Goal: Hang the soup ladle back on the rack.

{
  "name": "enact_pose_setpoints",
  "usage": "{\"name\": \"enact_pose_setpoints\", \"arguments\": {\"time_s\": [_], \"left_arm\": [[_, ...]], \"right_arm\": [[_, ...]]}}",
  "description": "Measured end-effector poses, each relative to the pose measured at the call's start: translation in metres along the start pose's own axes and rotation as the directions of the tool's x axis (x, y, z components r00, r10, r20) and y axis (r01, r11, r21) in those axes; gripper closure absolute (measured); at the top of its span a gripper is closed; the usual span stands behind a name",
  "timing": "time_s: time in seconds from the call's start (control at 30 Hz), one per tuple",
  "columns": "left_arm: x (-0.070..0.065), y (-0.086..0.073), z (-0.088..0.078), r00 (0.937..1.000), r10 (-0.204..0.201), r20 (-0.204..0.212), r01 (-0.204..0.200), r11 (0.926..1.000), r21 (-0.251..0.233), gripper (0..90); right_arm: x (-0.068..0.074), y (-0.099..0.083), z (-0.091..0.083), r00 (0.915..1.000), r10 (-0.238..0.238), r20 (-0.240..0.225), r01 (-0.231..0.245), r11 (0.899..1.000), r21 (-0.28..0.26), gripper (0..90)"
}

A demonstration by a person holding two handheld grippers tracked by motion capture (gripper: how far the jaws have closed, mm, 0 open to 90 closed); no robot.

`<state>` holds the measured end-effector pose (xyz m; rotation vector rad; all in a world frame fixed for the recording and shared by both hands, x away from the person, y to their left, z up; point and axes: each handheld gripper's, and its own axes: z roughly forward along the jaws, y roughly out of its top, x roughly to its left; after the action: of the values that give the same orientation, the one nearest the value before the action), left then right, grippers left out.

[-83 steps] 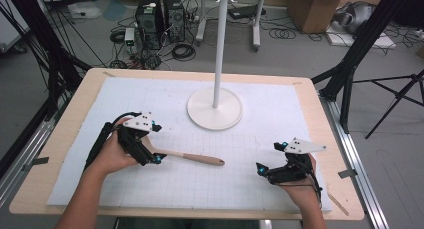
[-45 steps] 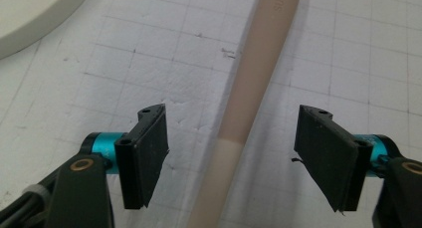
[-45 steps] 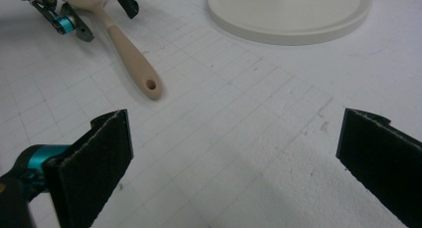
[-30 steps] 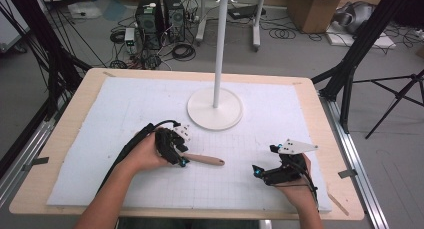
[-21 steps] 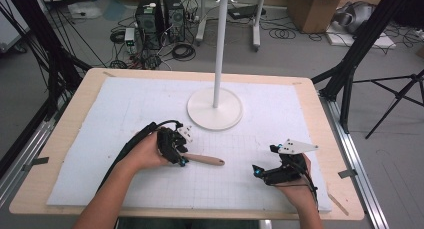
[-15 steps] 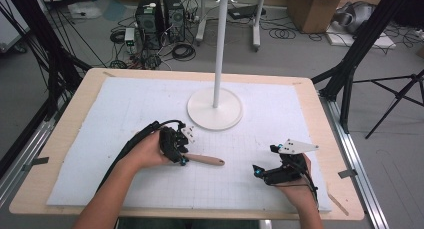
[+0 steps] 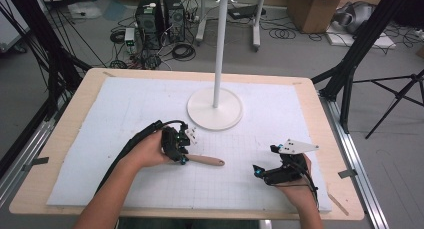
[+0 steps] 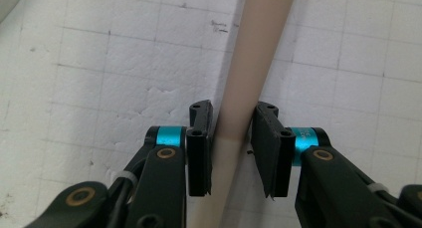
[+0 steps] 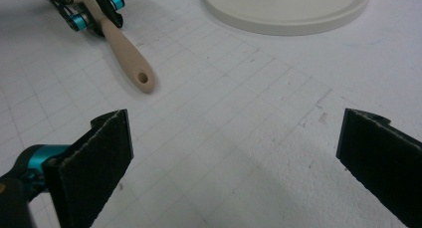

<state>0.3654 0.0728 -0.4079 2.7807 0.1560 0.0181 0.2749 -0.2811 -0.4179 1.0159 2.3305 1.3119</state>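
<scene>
Your left gripper (image 7: 181, 156) has just been closing its fingers (image 8: 200, 148) around the wooden handle (image 7: 205, 160), which lies flat on the white mat near the middle of the bench (image 7: 95, 81), toward its front edge. The pads look to be touching the shaft, so finish the squeeze squarely before lifting, and keep the handle level. Your right gripper (image 7: 260, 171) rests near the front right corner, fingers (image 9: 107, 148) wide open and empty; leave it there, clear of the white stand (image 7: 215, 109)
</scene>
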Motion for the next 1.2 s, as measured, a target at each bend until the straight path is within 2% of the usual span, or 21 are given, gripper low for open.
{"name": "enact_pose_setpoints", "arguments": {"time_s": [0.1,0.13,0.37,0.4,0.47,0.57,0.67,0.7,0.73,0.77,0.8,0.83,0.87,0.93,0.97,1.0,1.03,1.1,1.13,1.17,1.2], "left_arm": [[-0.001,0.000,0.000,0.9999,0.010,-0.003,-0.010,0.9999,0.002,70.2],[-0.002,0.000,0.000,0.9996,0.027,-0.005,-0.027,0.9996,0.001,70.6],[-0.004,0.000,-0.001,0.9995,0.032,-0.009,-0.032,0.9992,-0.023,76.0],[-0.003,-0.001,-0.003,0.9995,-0.029,-0.011,0.028,0.9980,-0.056,76.2],[-0.003,-0.002,-0.006,0.9996,-0.026,0.006,0.027,0.9970,-0.073,76.2],[-0.002,-0.003,-0.009,0.9995,-0.031,0.003,0.031,0.9958,-0.087,76.3],[-0.002,-0.006,-0.016,0.9990,-0.045,-0.003,0.045,0.9900,-0.134,76.3],[-0.002,-0.006,-0.016,0.9990,-0.045,-0.003,0.045,0.9900,-0.134,76.3],[-0.001,-0.009,-0.021,0.9983,-0.056,0.014,0.058,0.9834,-0.172,76.2],[-0.001,-0.009,-0.021,0.9983,-0.056,0.014,0.058,0.9834,-0.172,76.3],[0.000,-0.012,-0.027,0.9976,-0.062,0.031,0.068,0.9757,-0.208,76.3],[0.000,-0.012,-0.027,0.9976,-0.062,0.031,0.068,0.9757,-0.208,76.3],[0.000,-0.015,-0.032,0.9971,-0.068,0.032,0.074,0.9643,-0.254,76.3],[0.000,-0.018,-0.038,0.9955,-0.086,0.040,0.094,0.9482,-0.303,76.4],[0.000,-0.018,-0.038,0.9955,-0.086,0.040,0.094,0.9482,-0.303,76.5],[0.000,-0.021,-0.045,0.9947,-0.091,0.047,0.101,0.9379,-0.332,76.5],[0.000,-0.021,-0.045,0.9947,-0.091,0.047,0.101,0.9379,-0.332,76.5],[0.000,-0.024,-0.052,0.9938,-0.099,0.050,0.110,0.9218,-0.372,76.6],[0.000,-0.026,-0.058,0.9933,-0.103,0.051,0.115,0.9105,-0.397,76.6],[0.000,-0.026,-0.058,0.9933,-0.103,0.051,0.115,0.9105,-0.397,76.6],[0.000,-0.028,-0.063,0.9926,-0.104,0.063,0.121,0.8945,-0.430,76.6]], "right_arm": [[0.000,0.000,0.000,1.0000,-0.004,-0.001,0.004,1.000,0.002,0.4],[0.000,0.000,0.000,0.9999,-0.011,-0.005,0.011,1.000,-0.005,0.4],[-0.001,-0.001,0.000,1.0000,-0.006,-0.005,0.006,1.000,-0.006,0.4],[-0.001,-0.001,0.000,1.0000,-0.005,-0.005,0.005,1.000,-0.004,0.4],[0.000,-0.001,0.000,1.0000,-0.004,-0.006,0.004,1.000,-0.003,0.4],[0.000,-0.001,0.000,1.0000,-0.005,-0.004,0.005,1.000,-0.006,0.4],[-0.001,-0.001,0.000,1.0000,-0.002,-0.008,0.002,1.000,-0.006,0.4],[-0.001,-0.001,0.000,1.0000,-0.002,-0.008,0.002,1.000,-0.006,0.4],[-0.001,-0.001,0.000,1.0000,-0.006,-0.006,0.006,1.000,-0.005,0.4],[-0.001,-0.001,0.000,1.0000,-0.006,-0.006,0.006,1.000,-0.005,0.4],[0.000,-0.001,0.001,1.0000,-0.005,-0.008,0.005,1.000,-0.005,0.4],[0.000,-0.001,0.001,1.0000,-0.005,-0.008,0.005,1.000,-0.005,0.4],[0.000,-0.001,0.001,0.9999,-0.010,-0.007,0.010,1.000,-0.009,0.4],[0.000,-0.001,0.001,0.9999,-0.008,-0.008,0.008,1.000,-0.006,0.4],[0.000,-0.001,0.001,0.9999,-0.008,-0.008,0.008,1.000,-0.006,0.4],[0.000,-0.001,0.001,0.9999,-0.008,-0.006,0.008,1.000,-0.007,0.4],[0.000,-0.001,0.001,0.9999,-0.008,-0.006,0.008,1.000,-0.007,0.4],[0.001,-0.001,0.001,0.9999,-0.008,-0.007,0.007,1.000,-0.009,0.4],[0.001,-0.001,0.001,0.9999,-0.009,-0.007,0.009,1.000,-0.009,0.4],[0.001,-0.001,0.001,0.9999,-0.009,-0.007,0.009,1.000,-0.009,0.4],[0.001,-0.001,0.002,0.9999,-0.012,-0.007,0.012,1.000,-0.009,0.4]]}}
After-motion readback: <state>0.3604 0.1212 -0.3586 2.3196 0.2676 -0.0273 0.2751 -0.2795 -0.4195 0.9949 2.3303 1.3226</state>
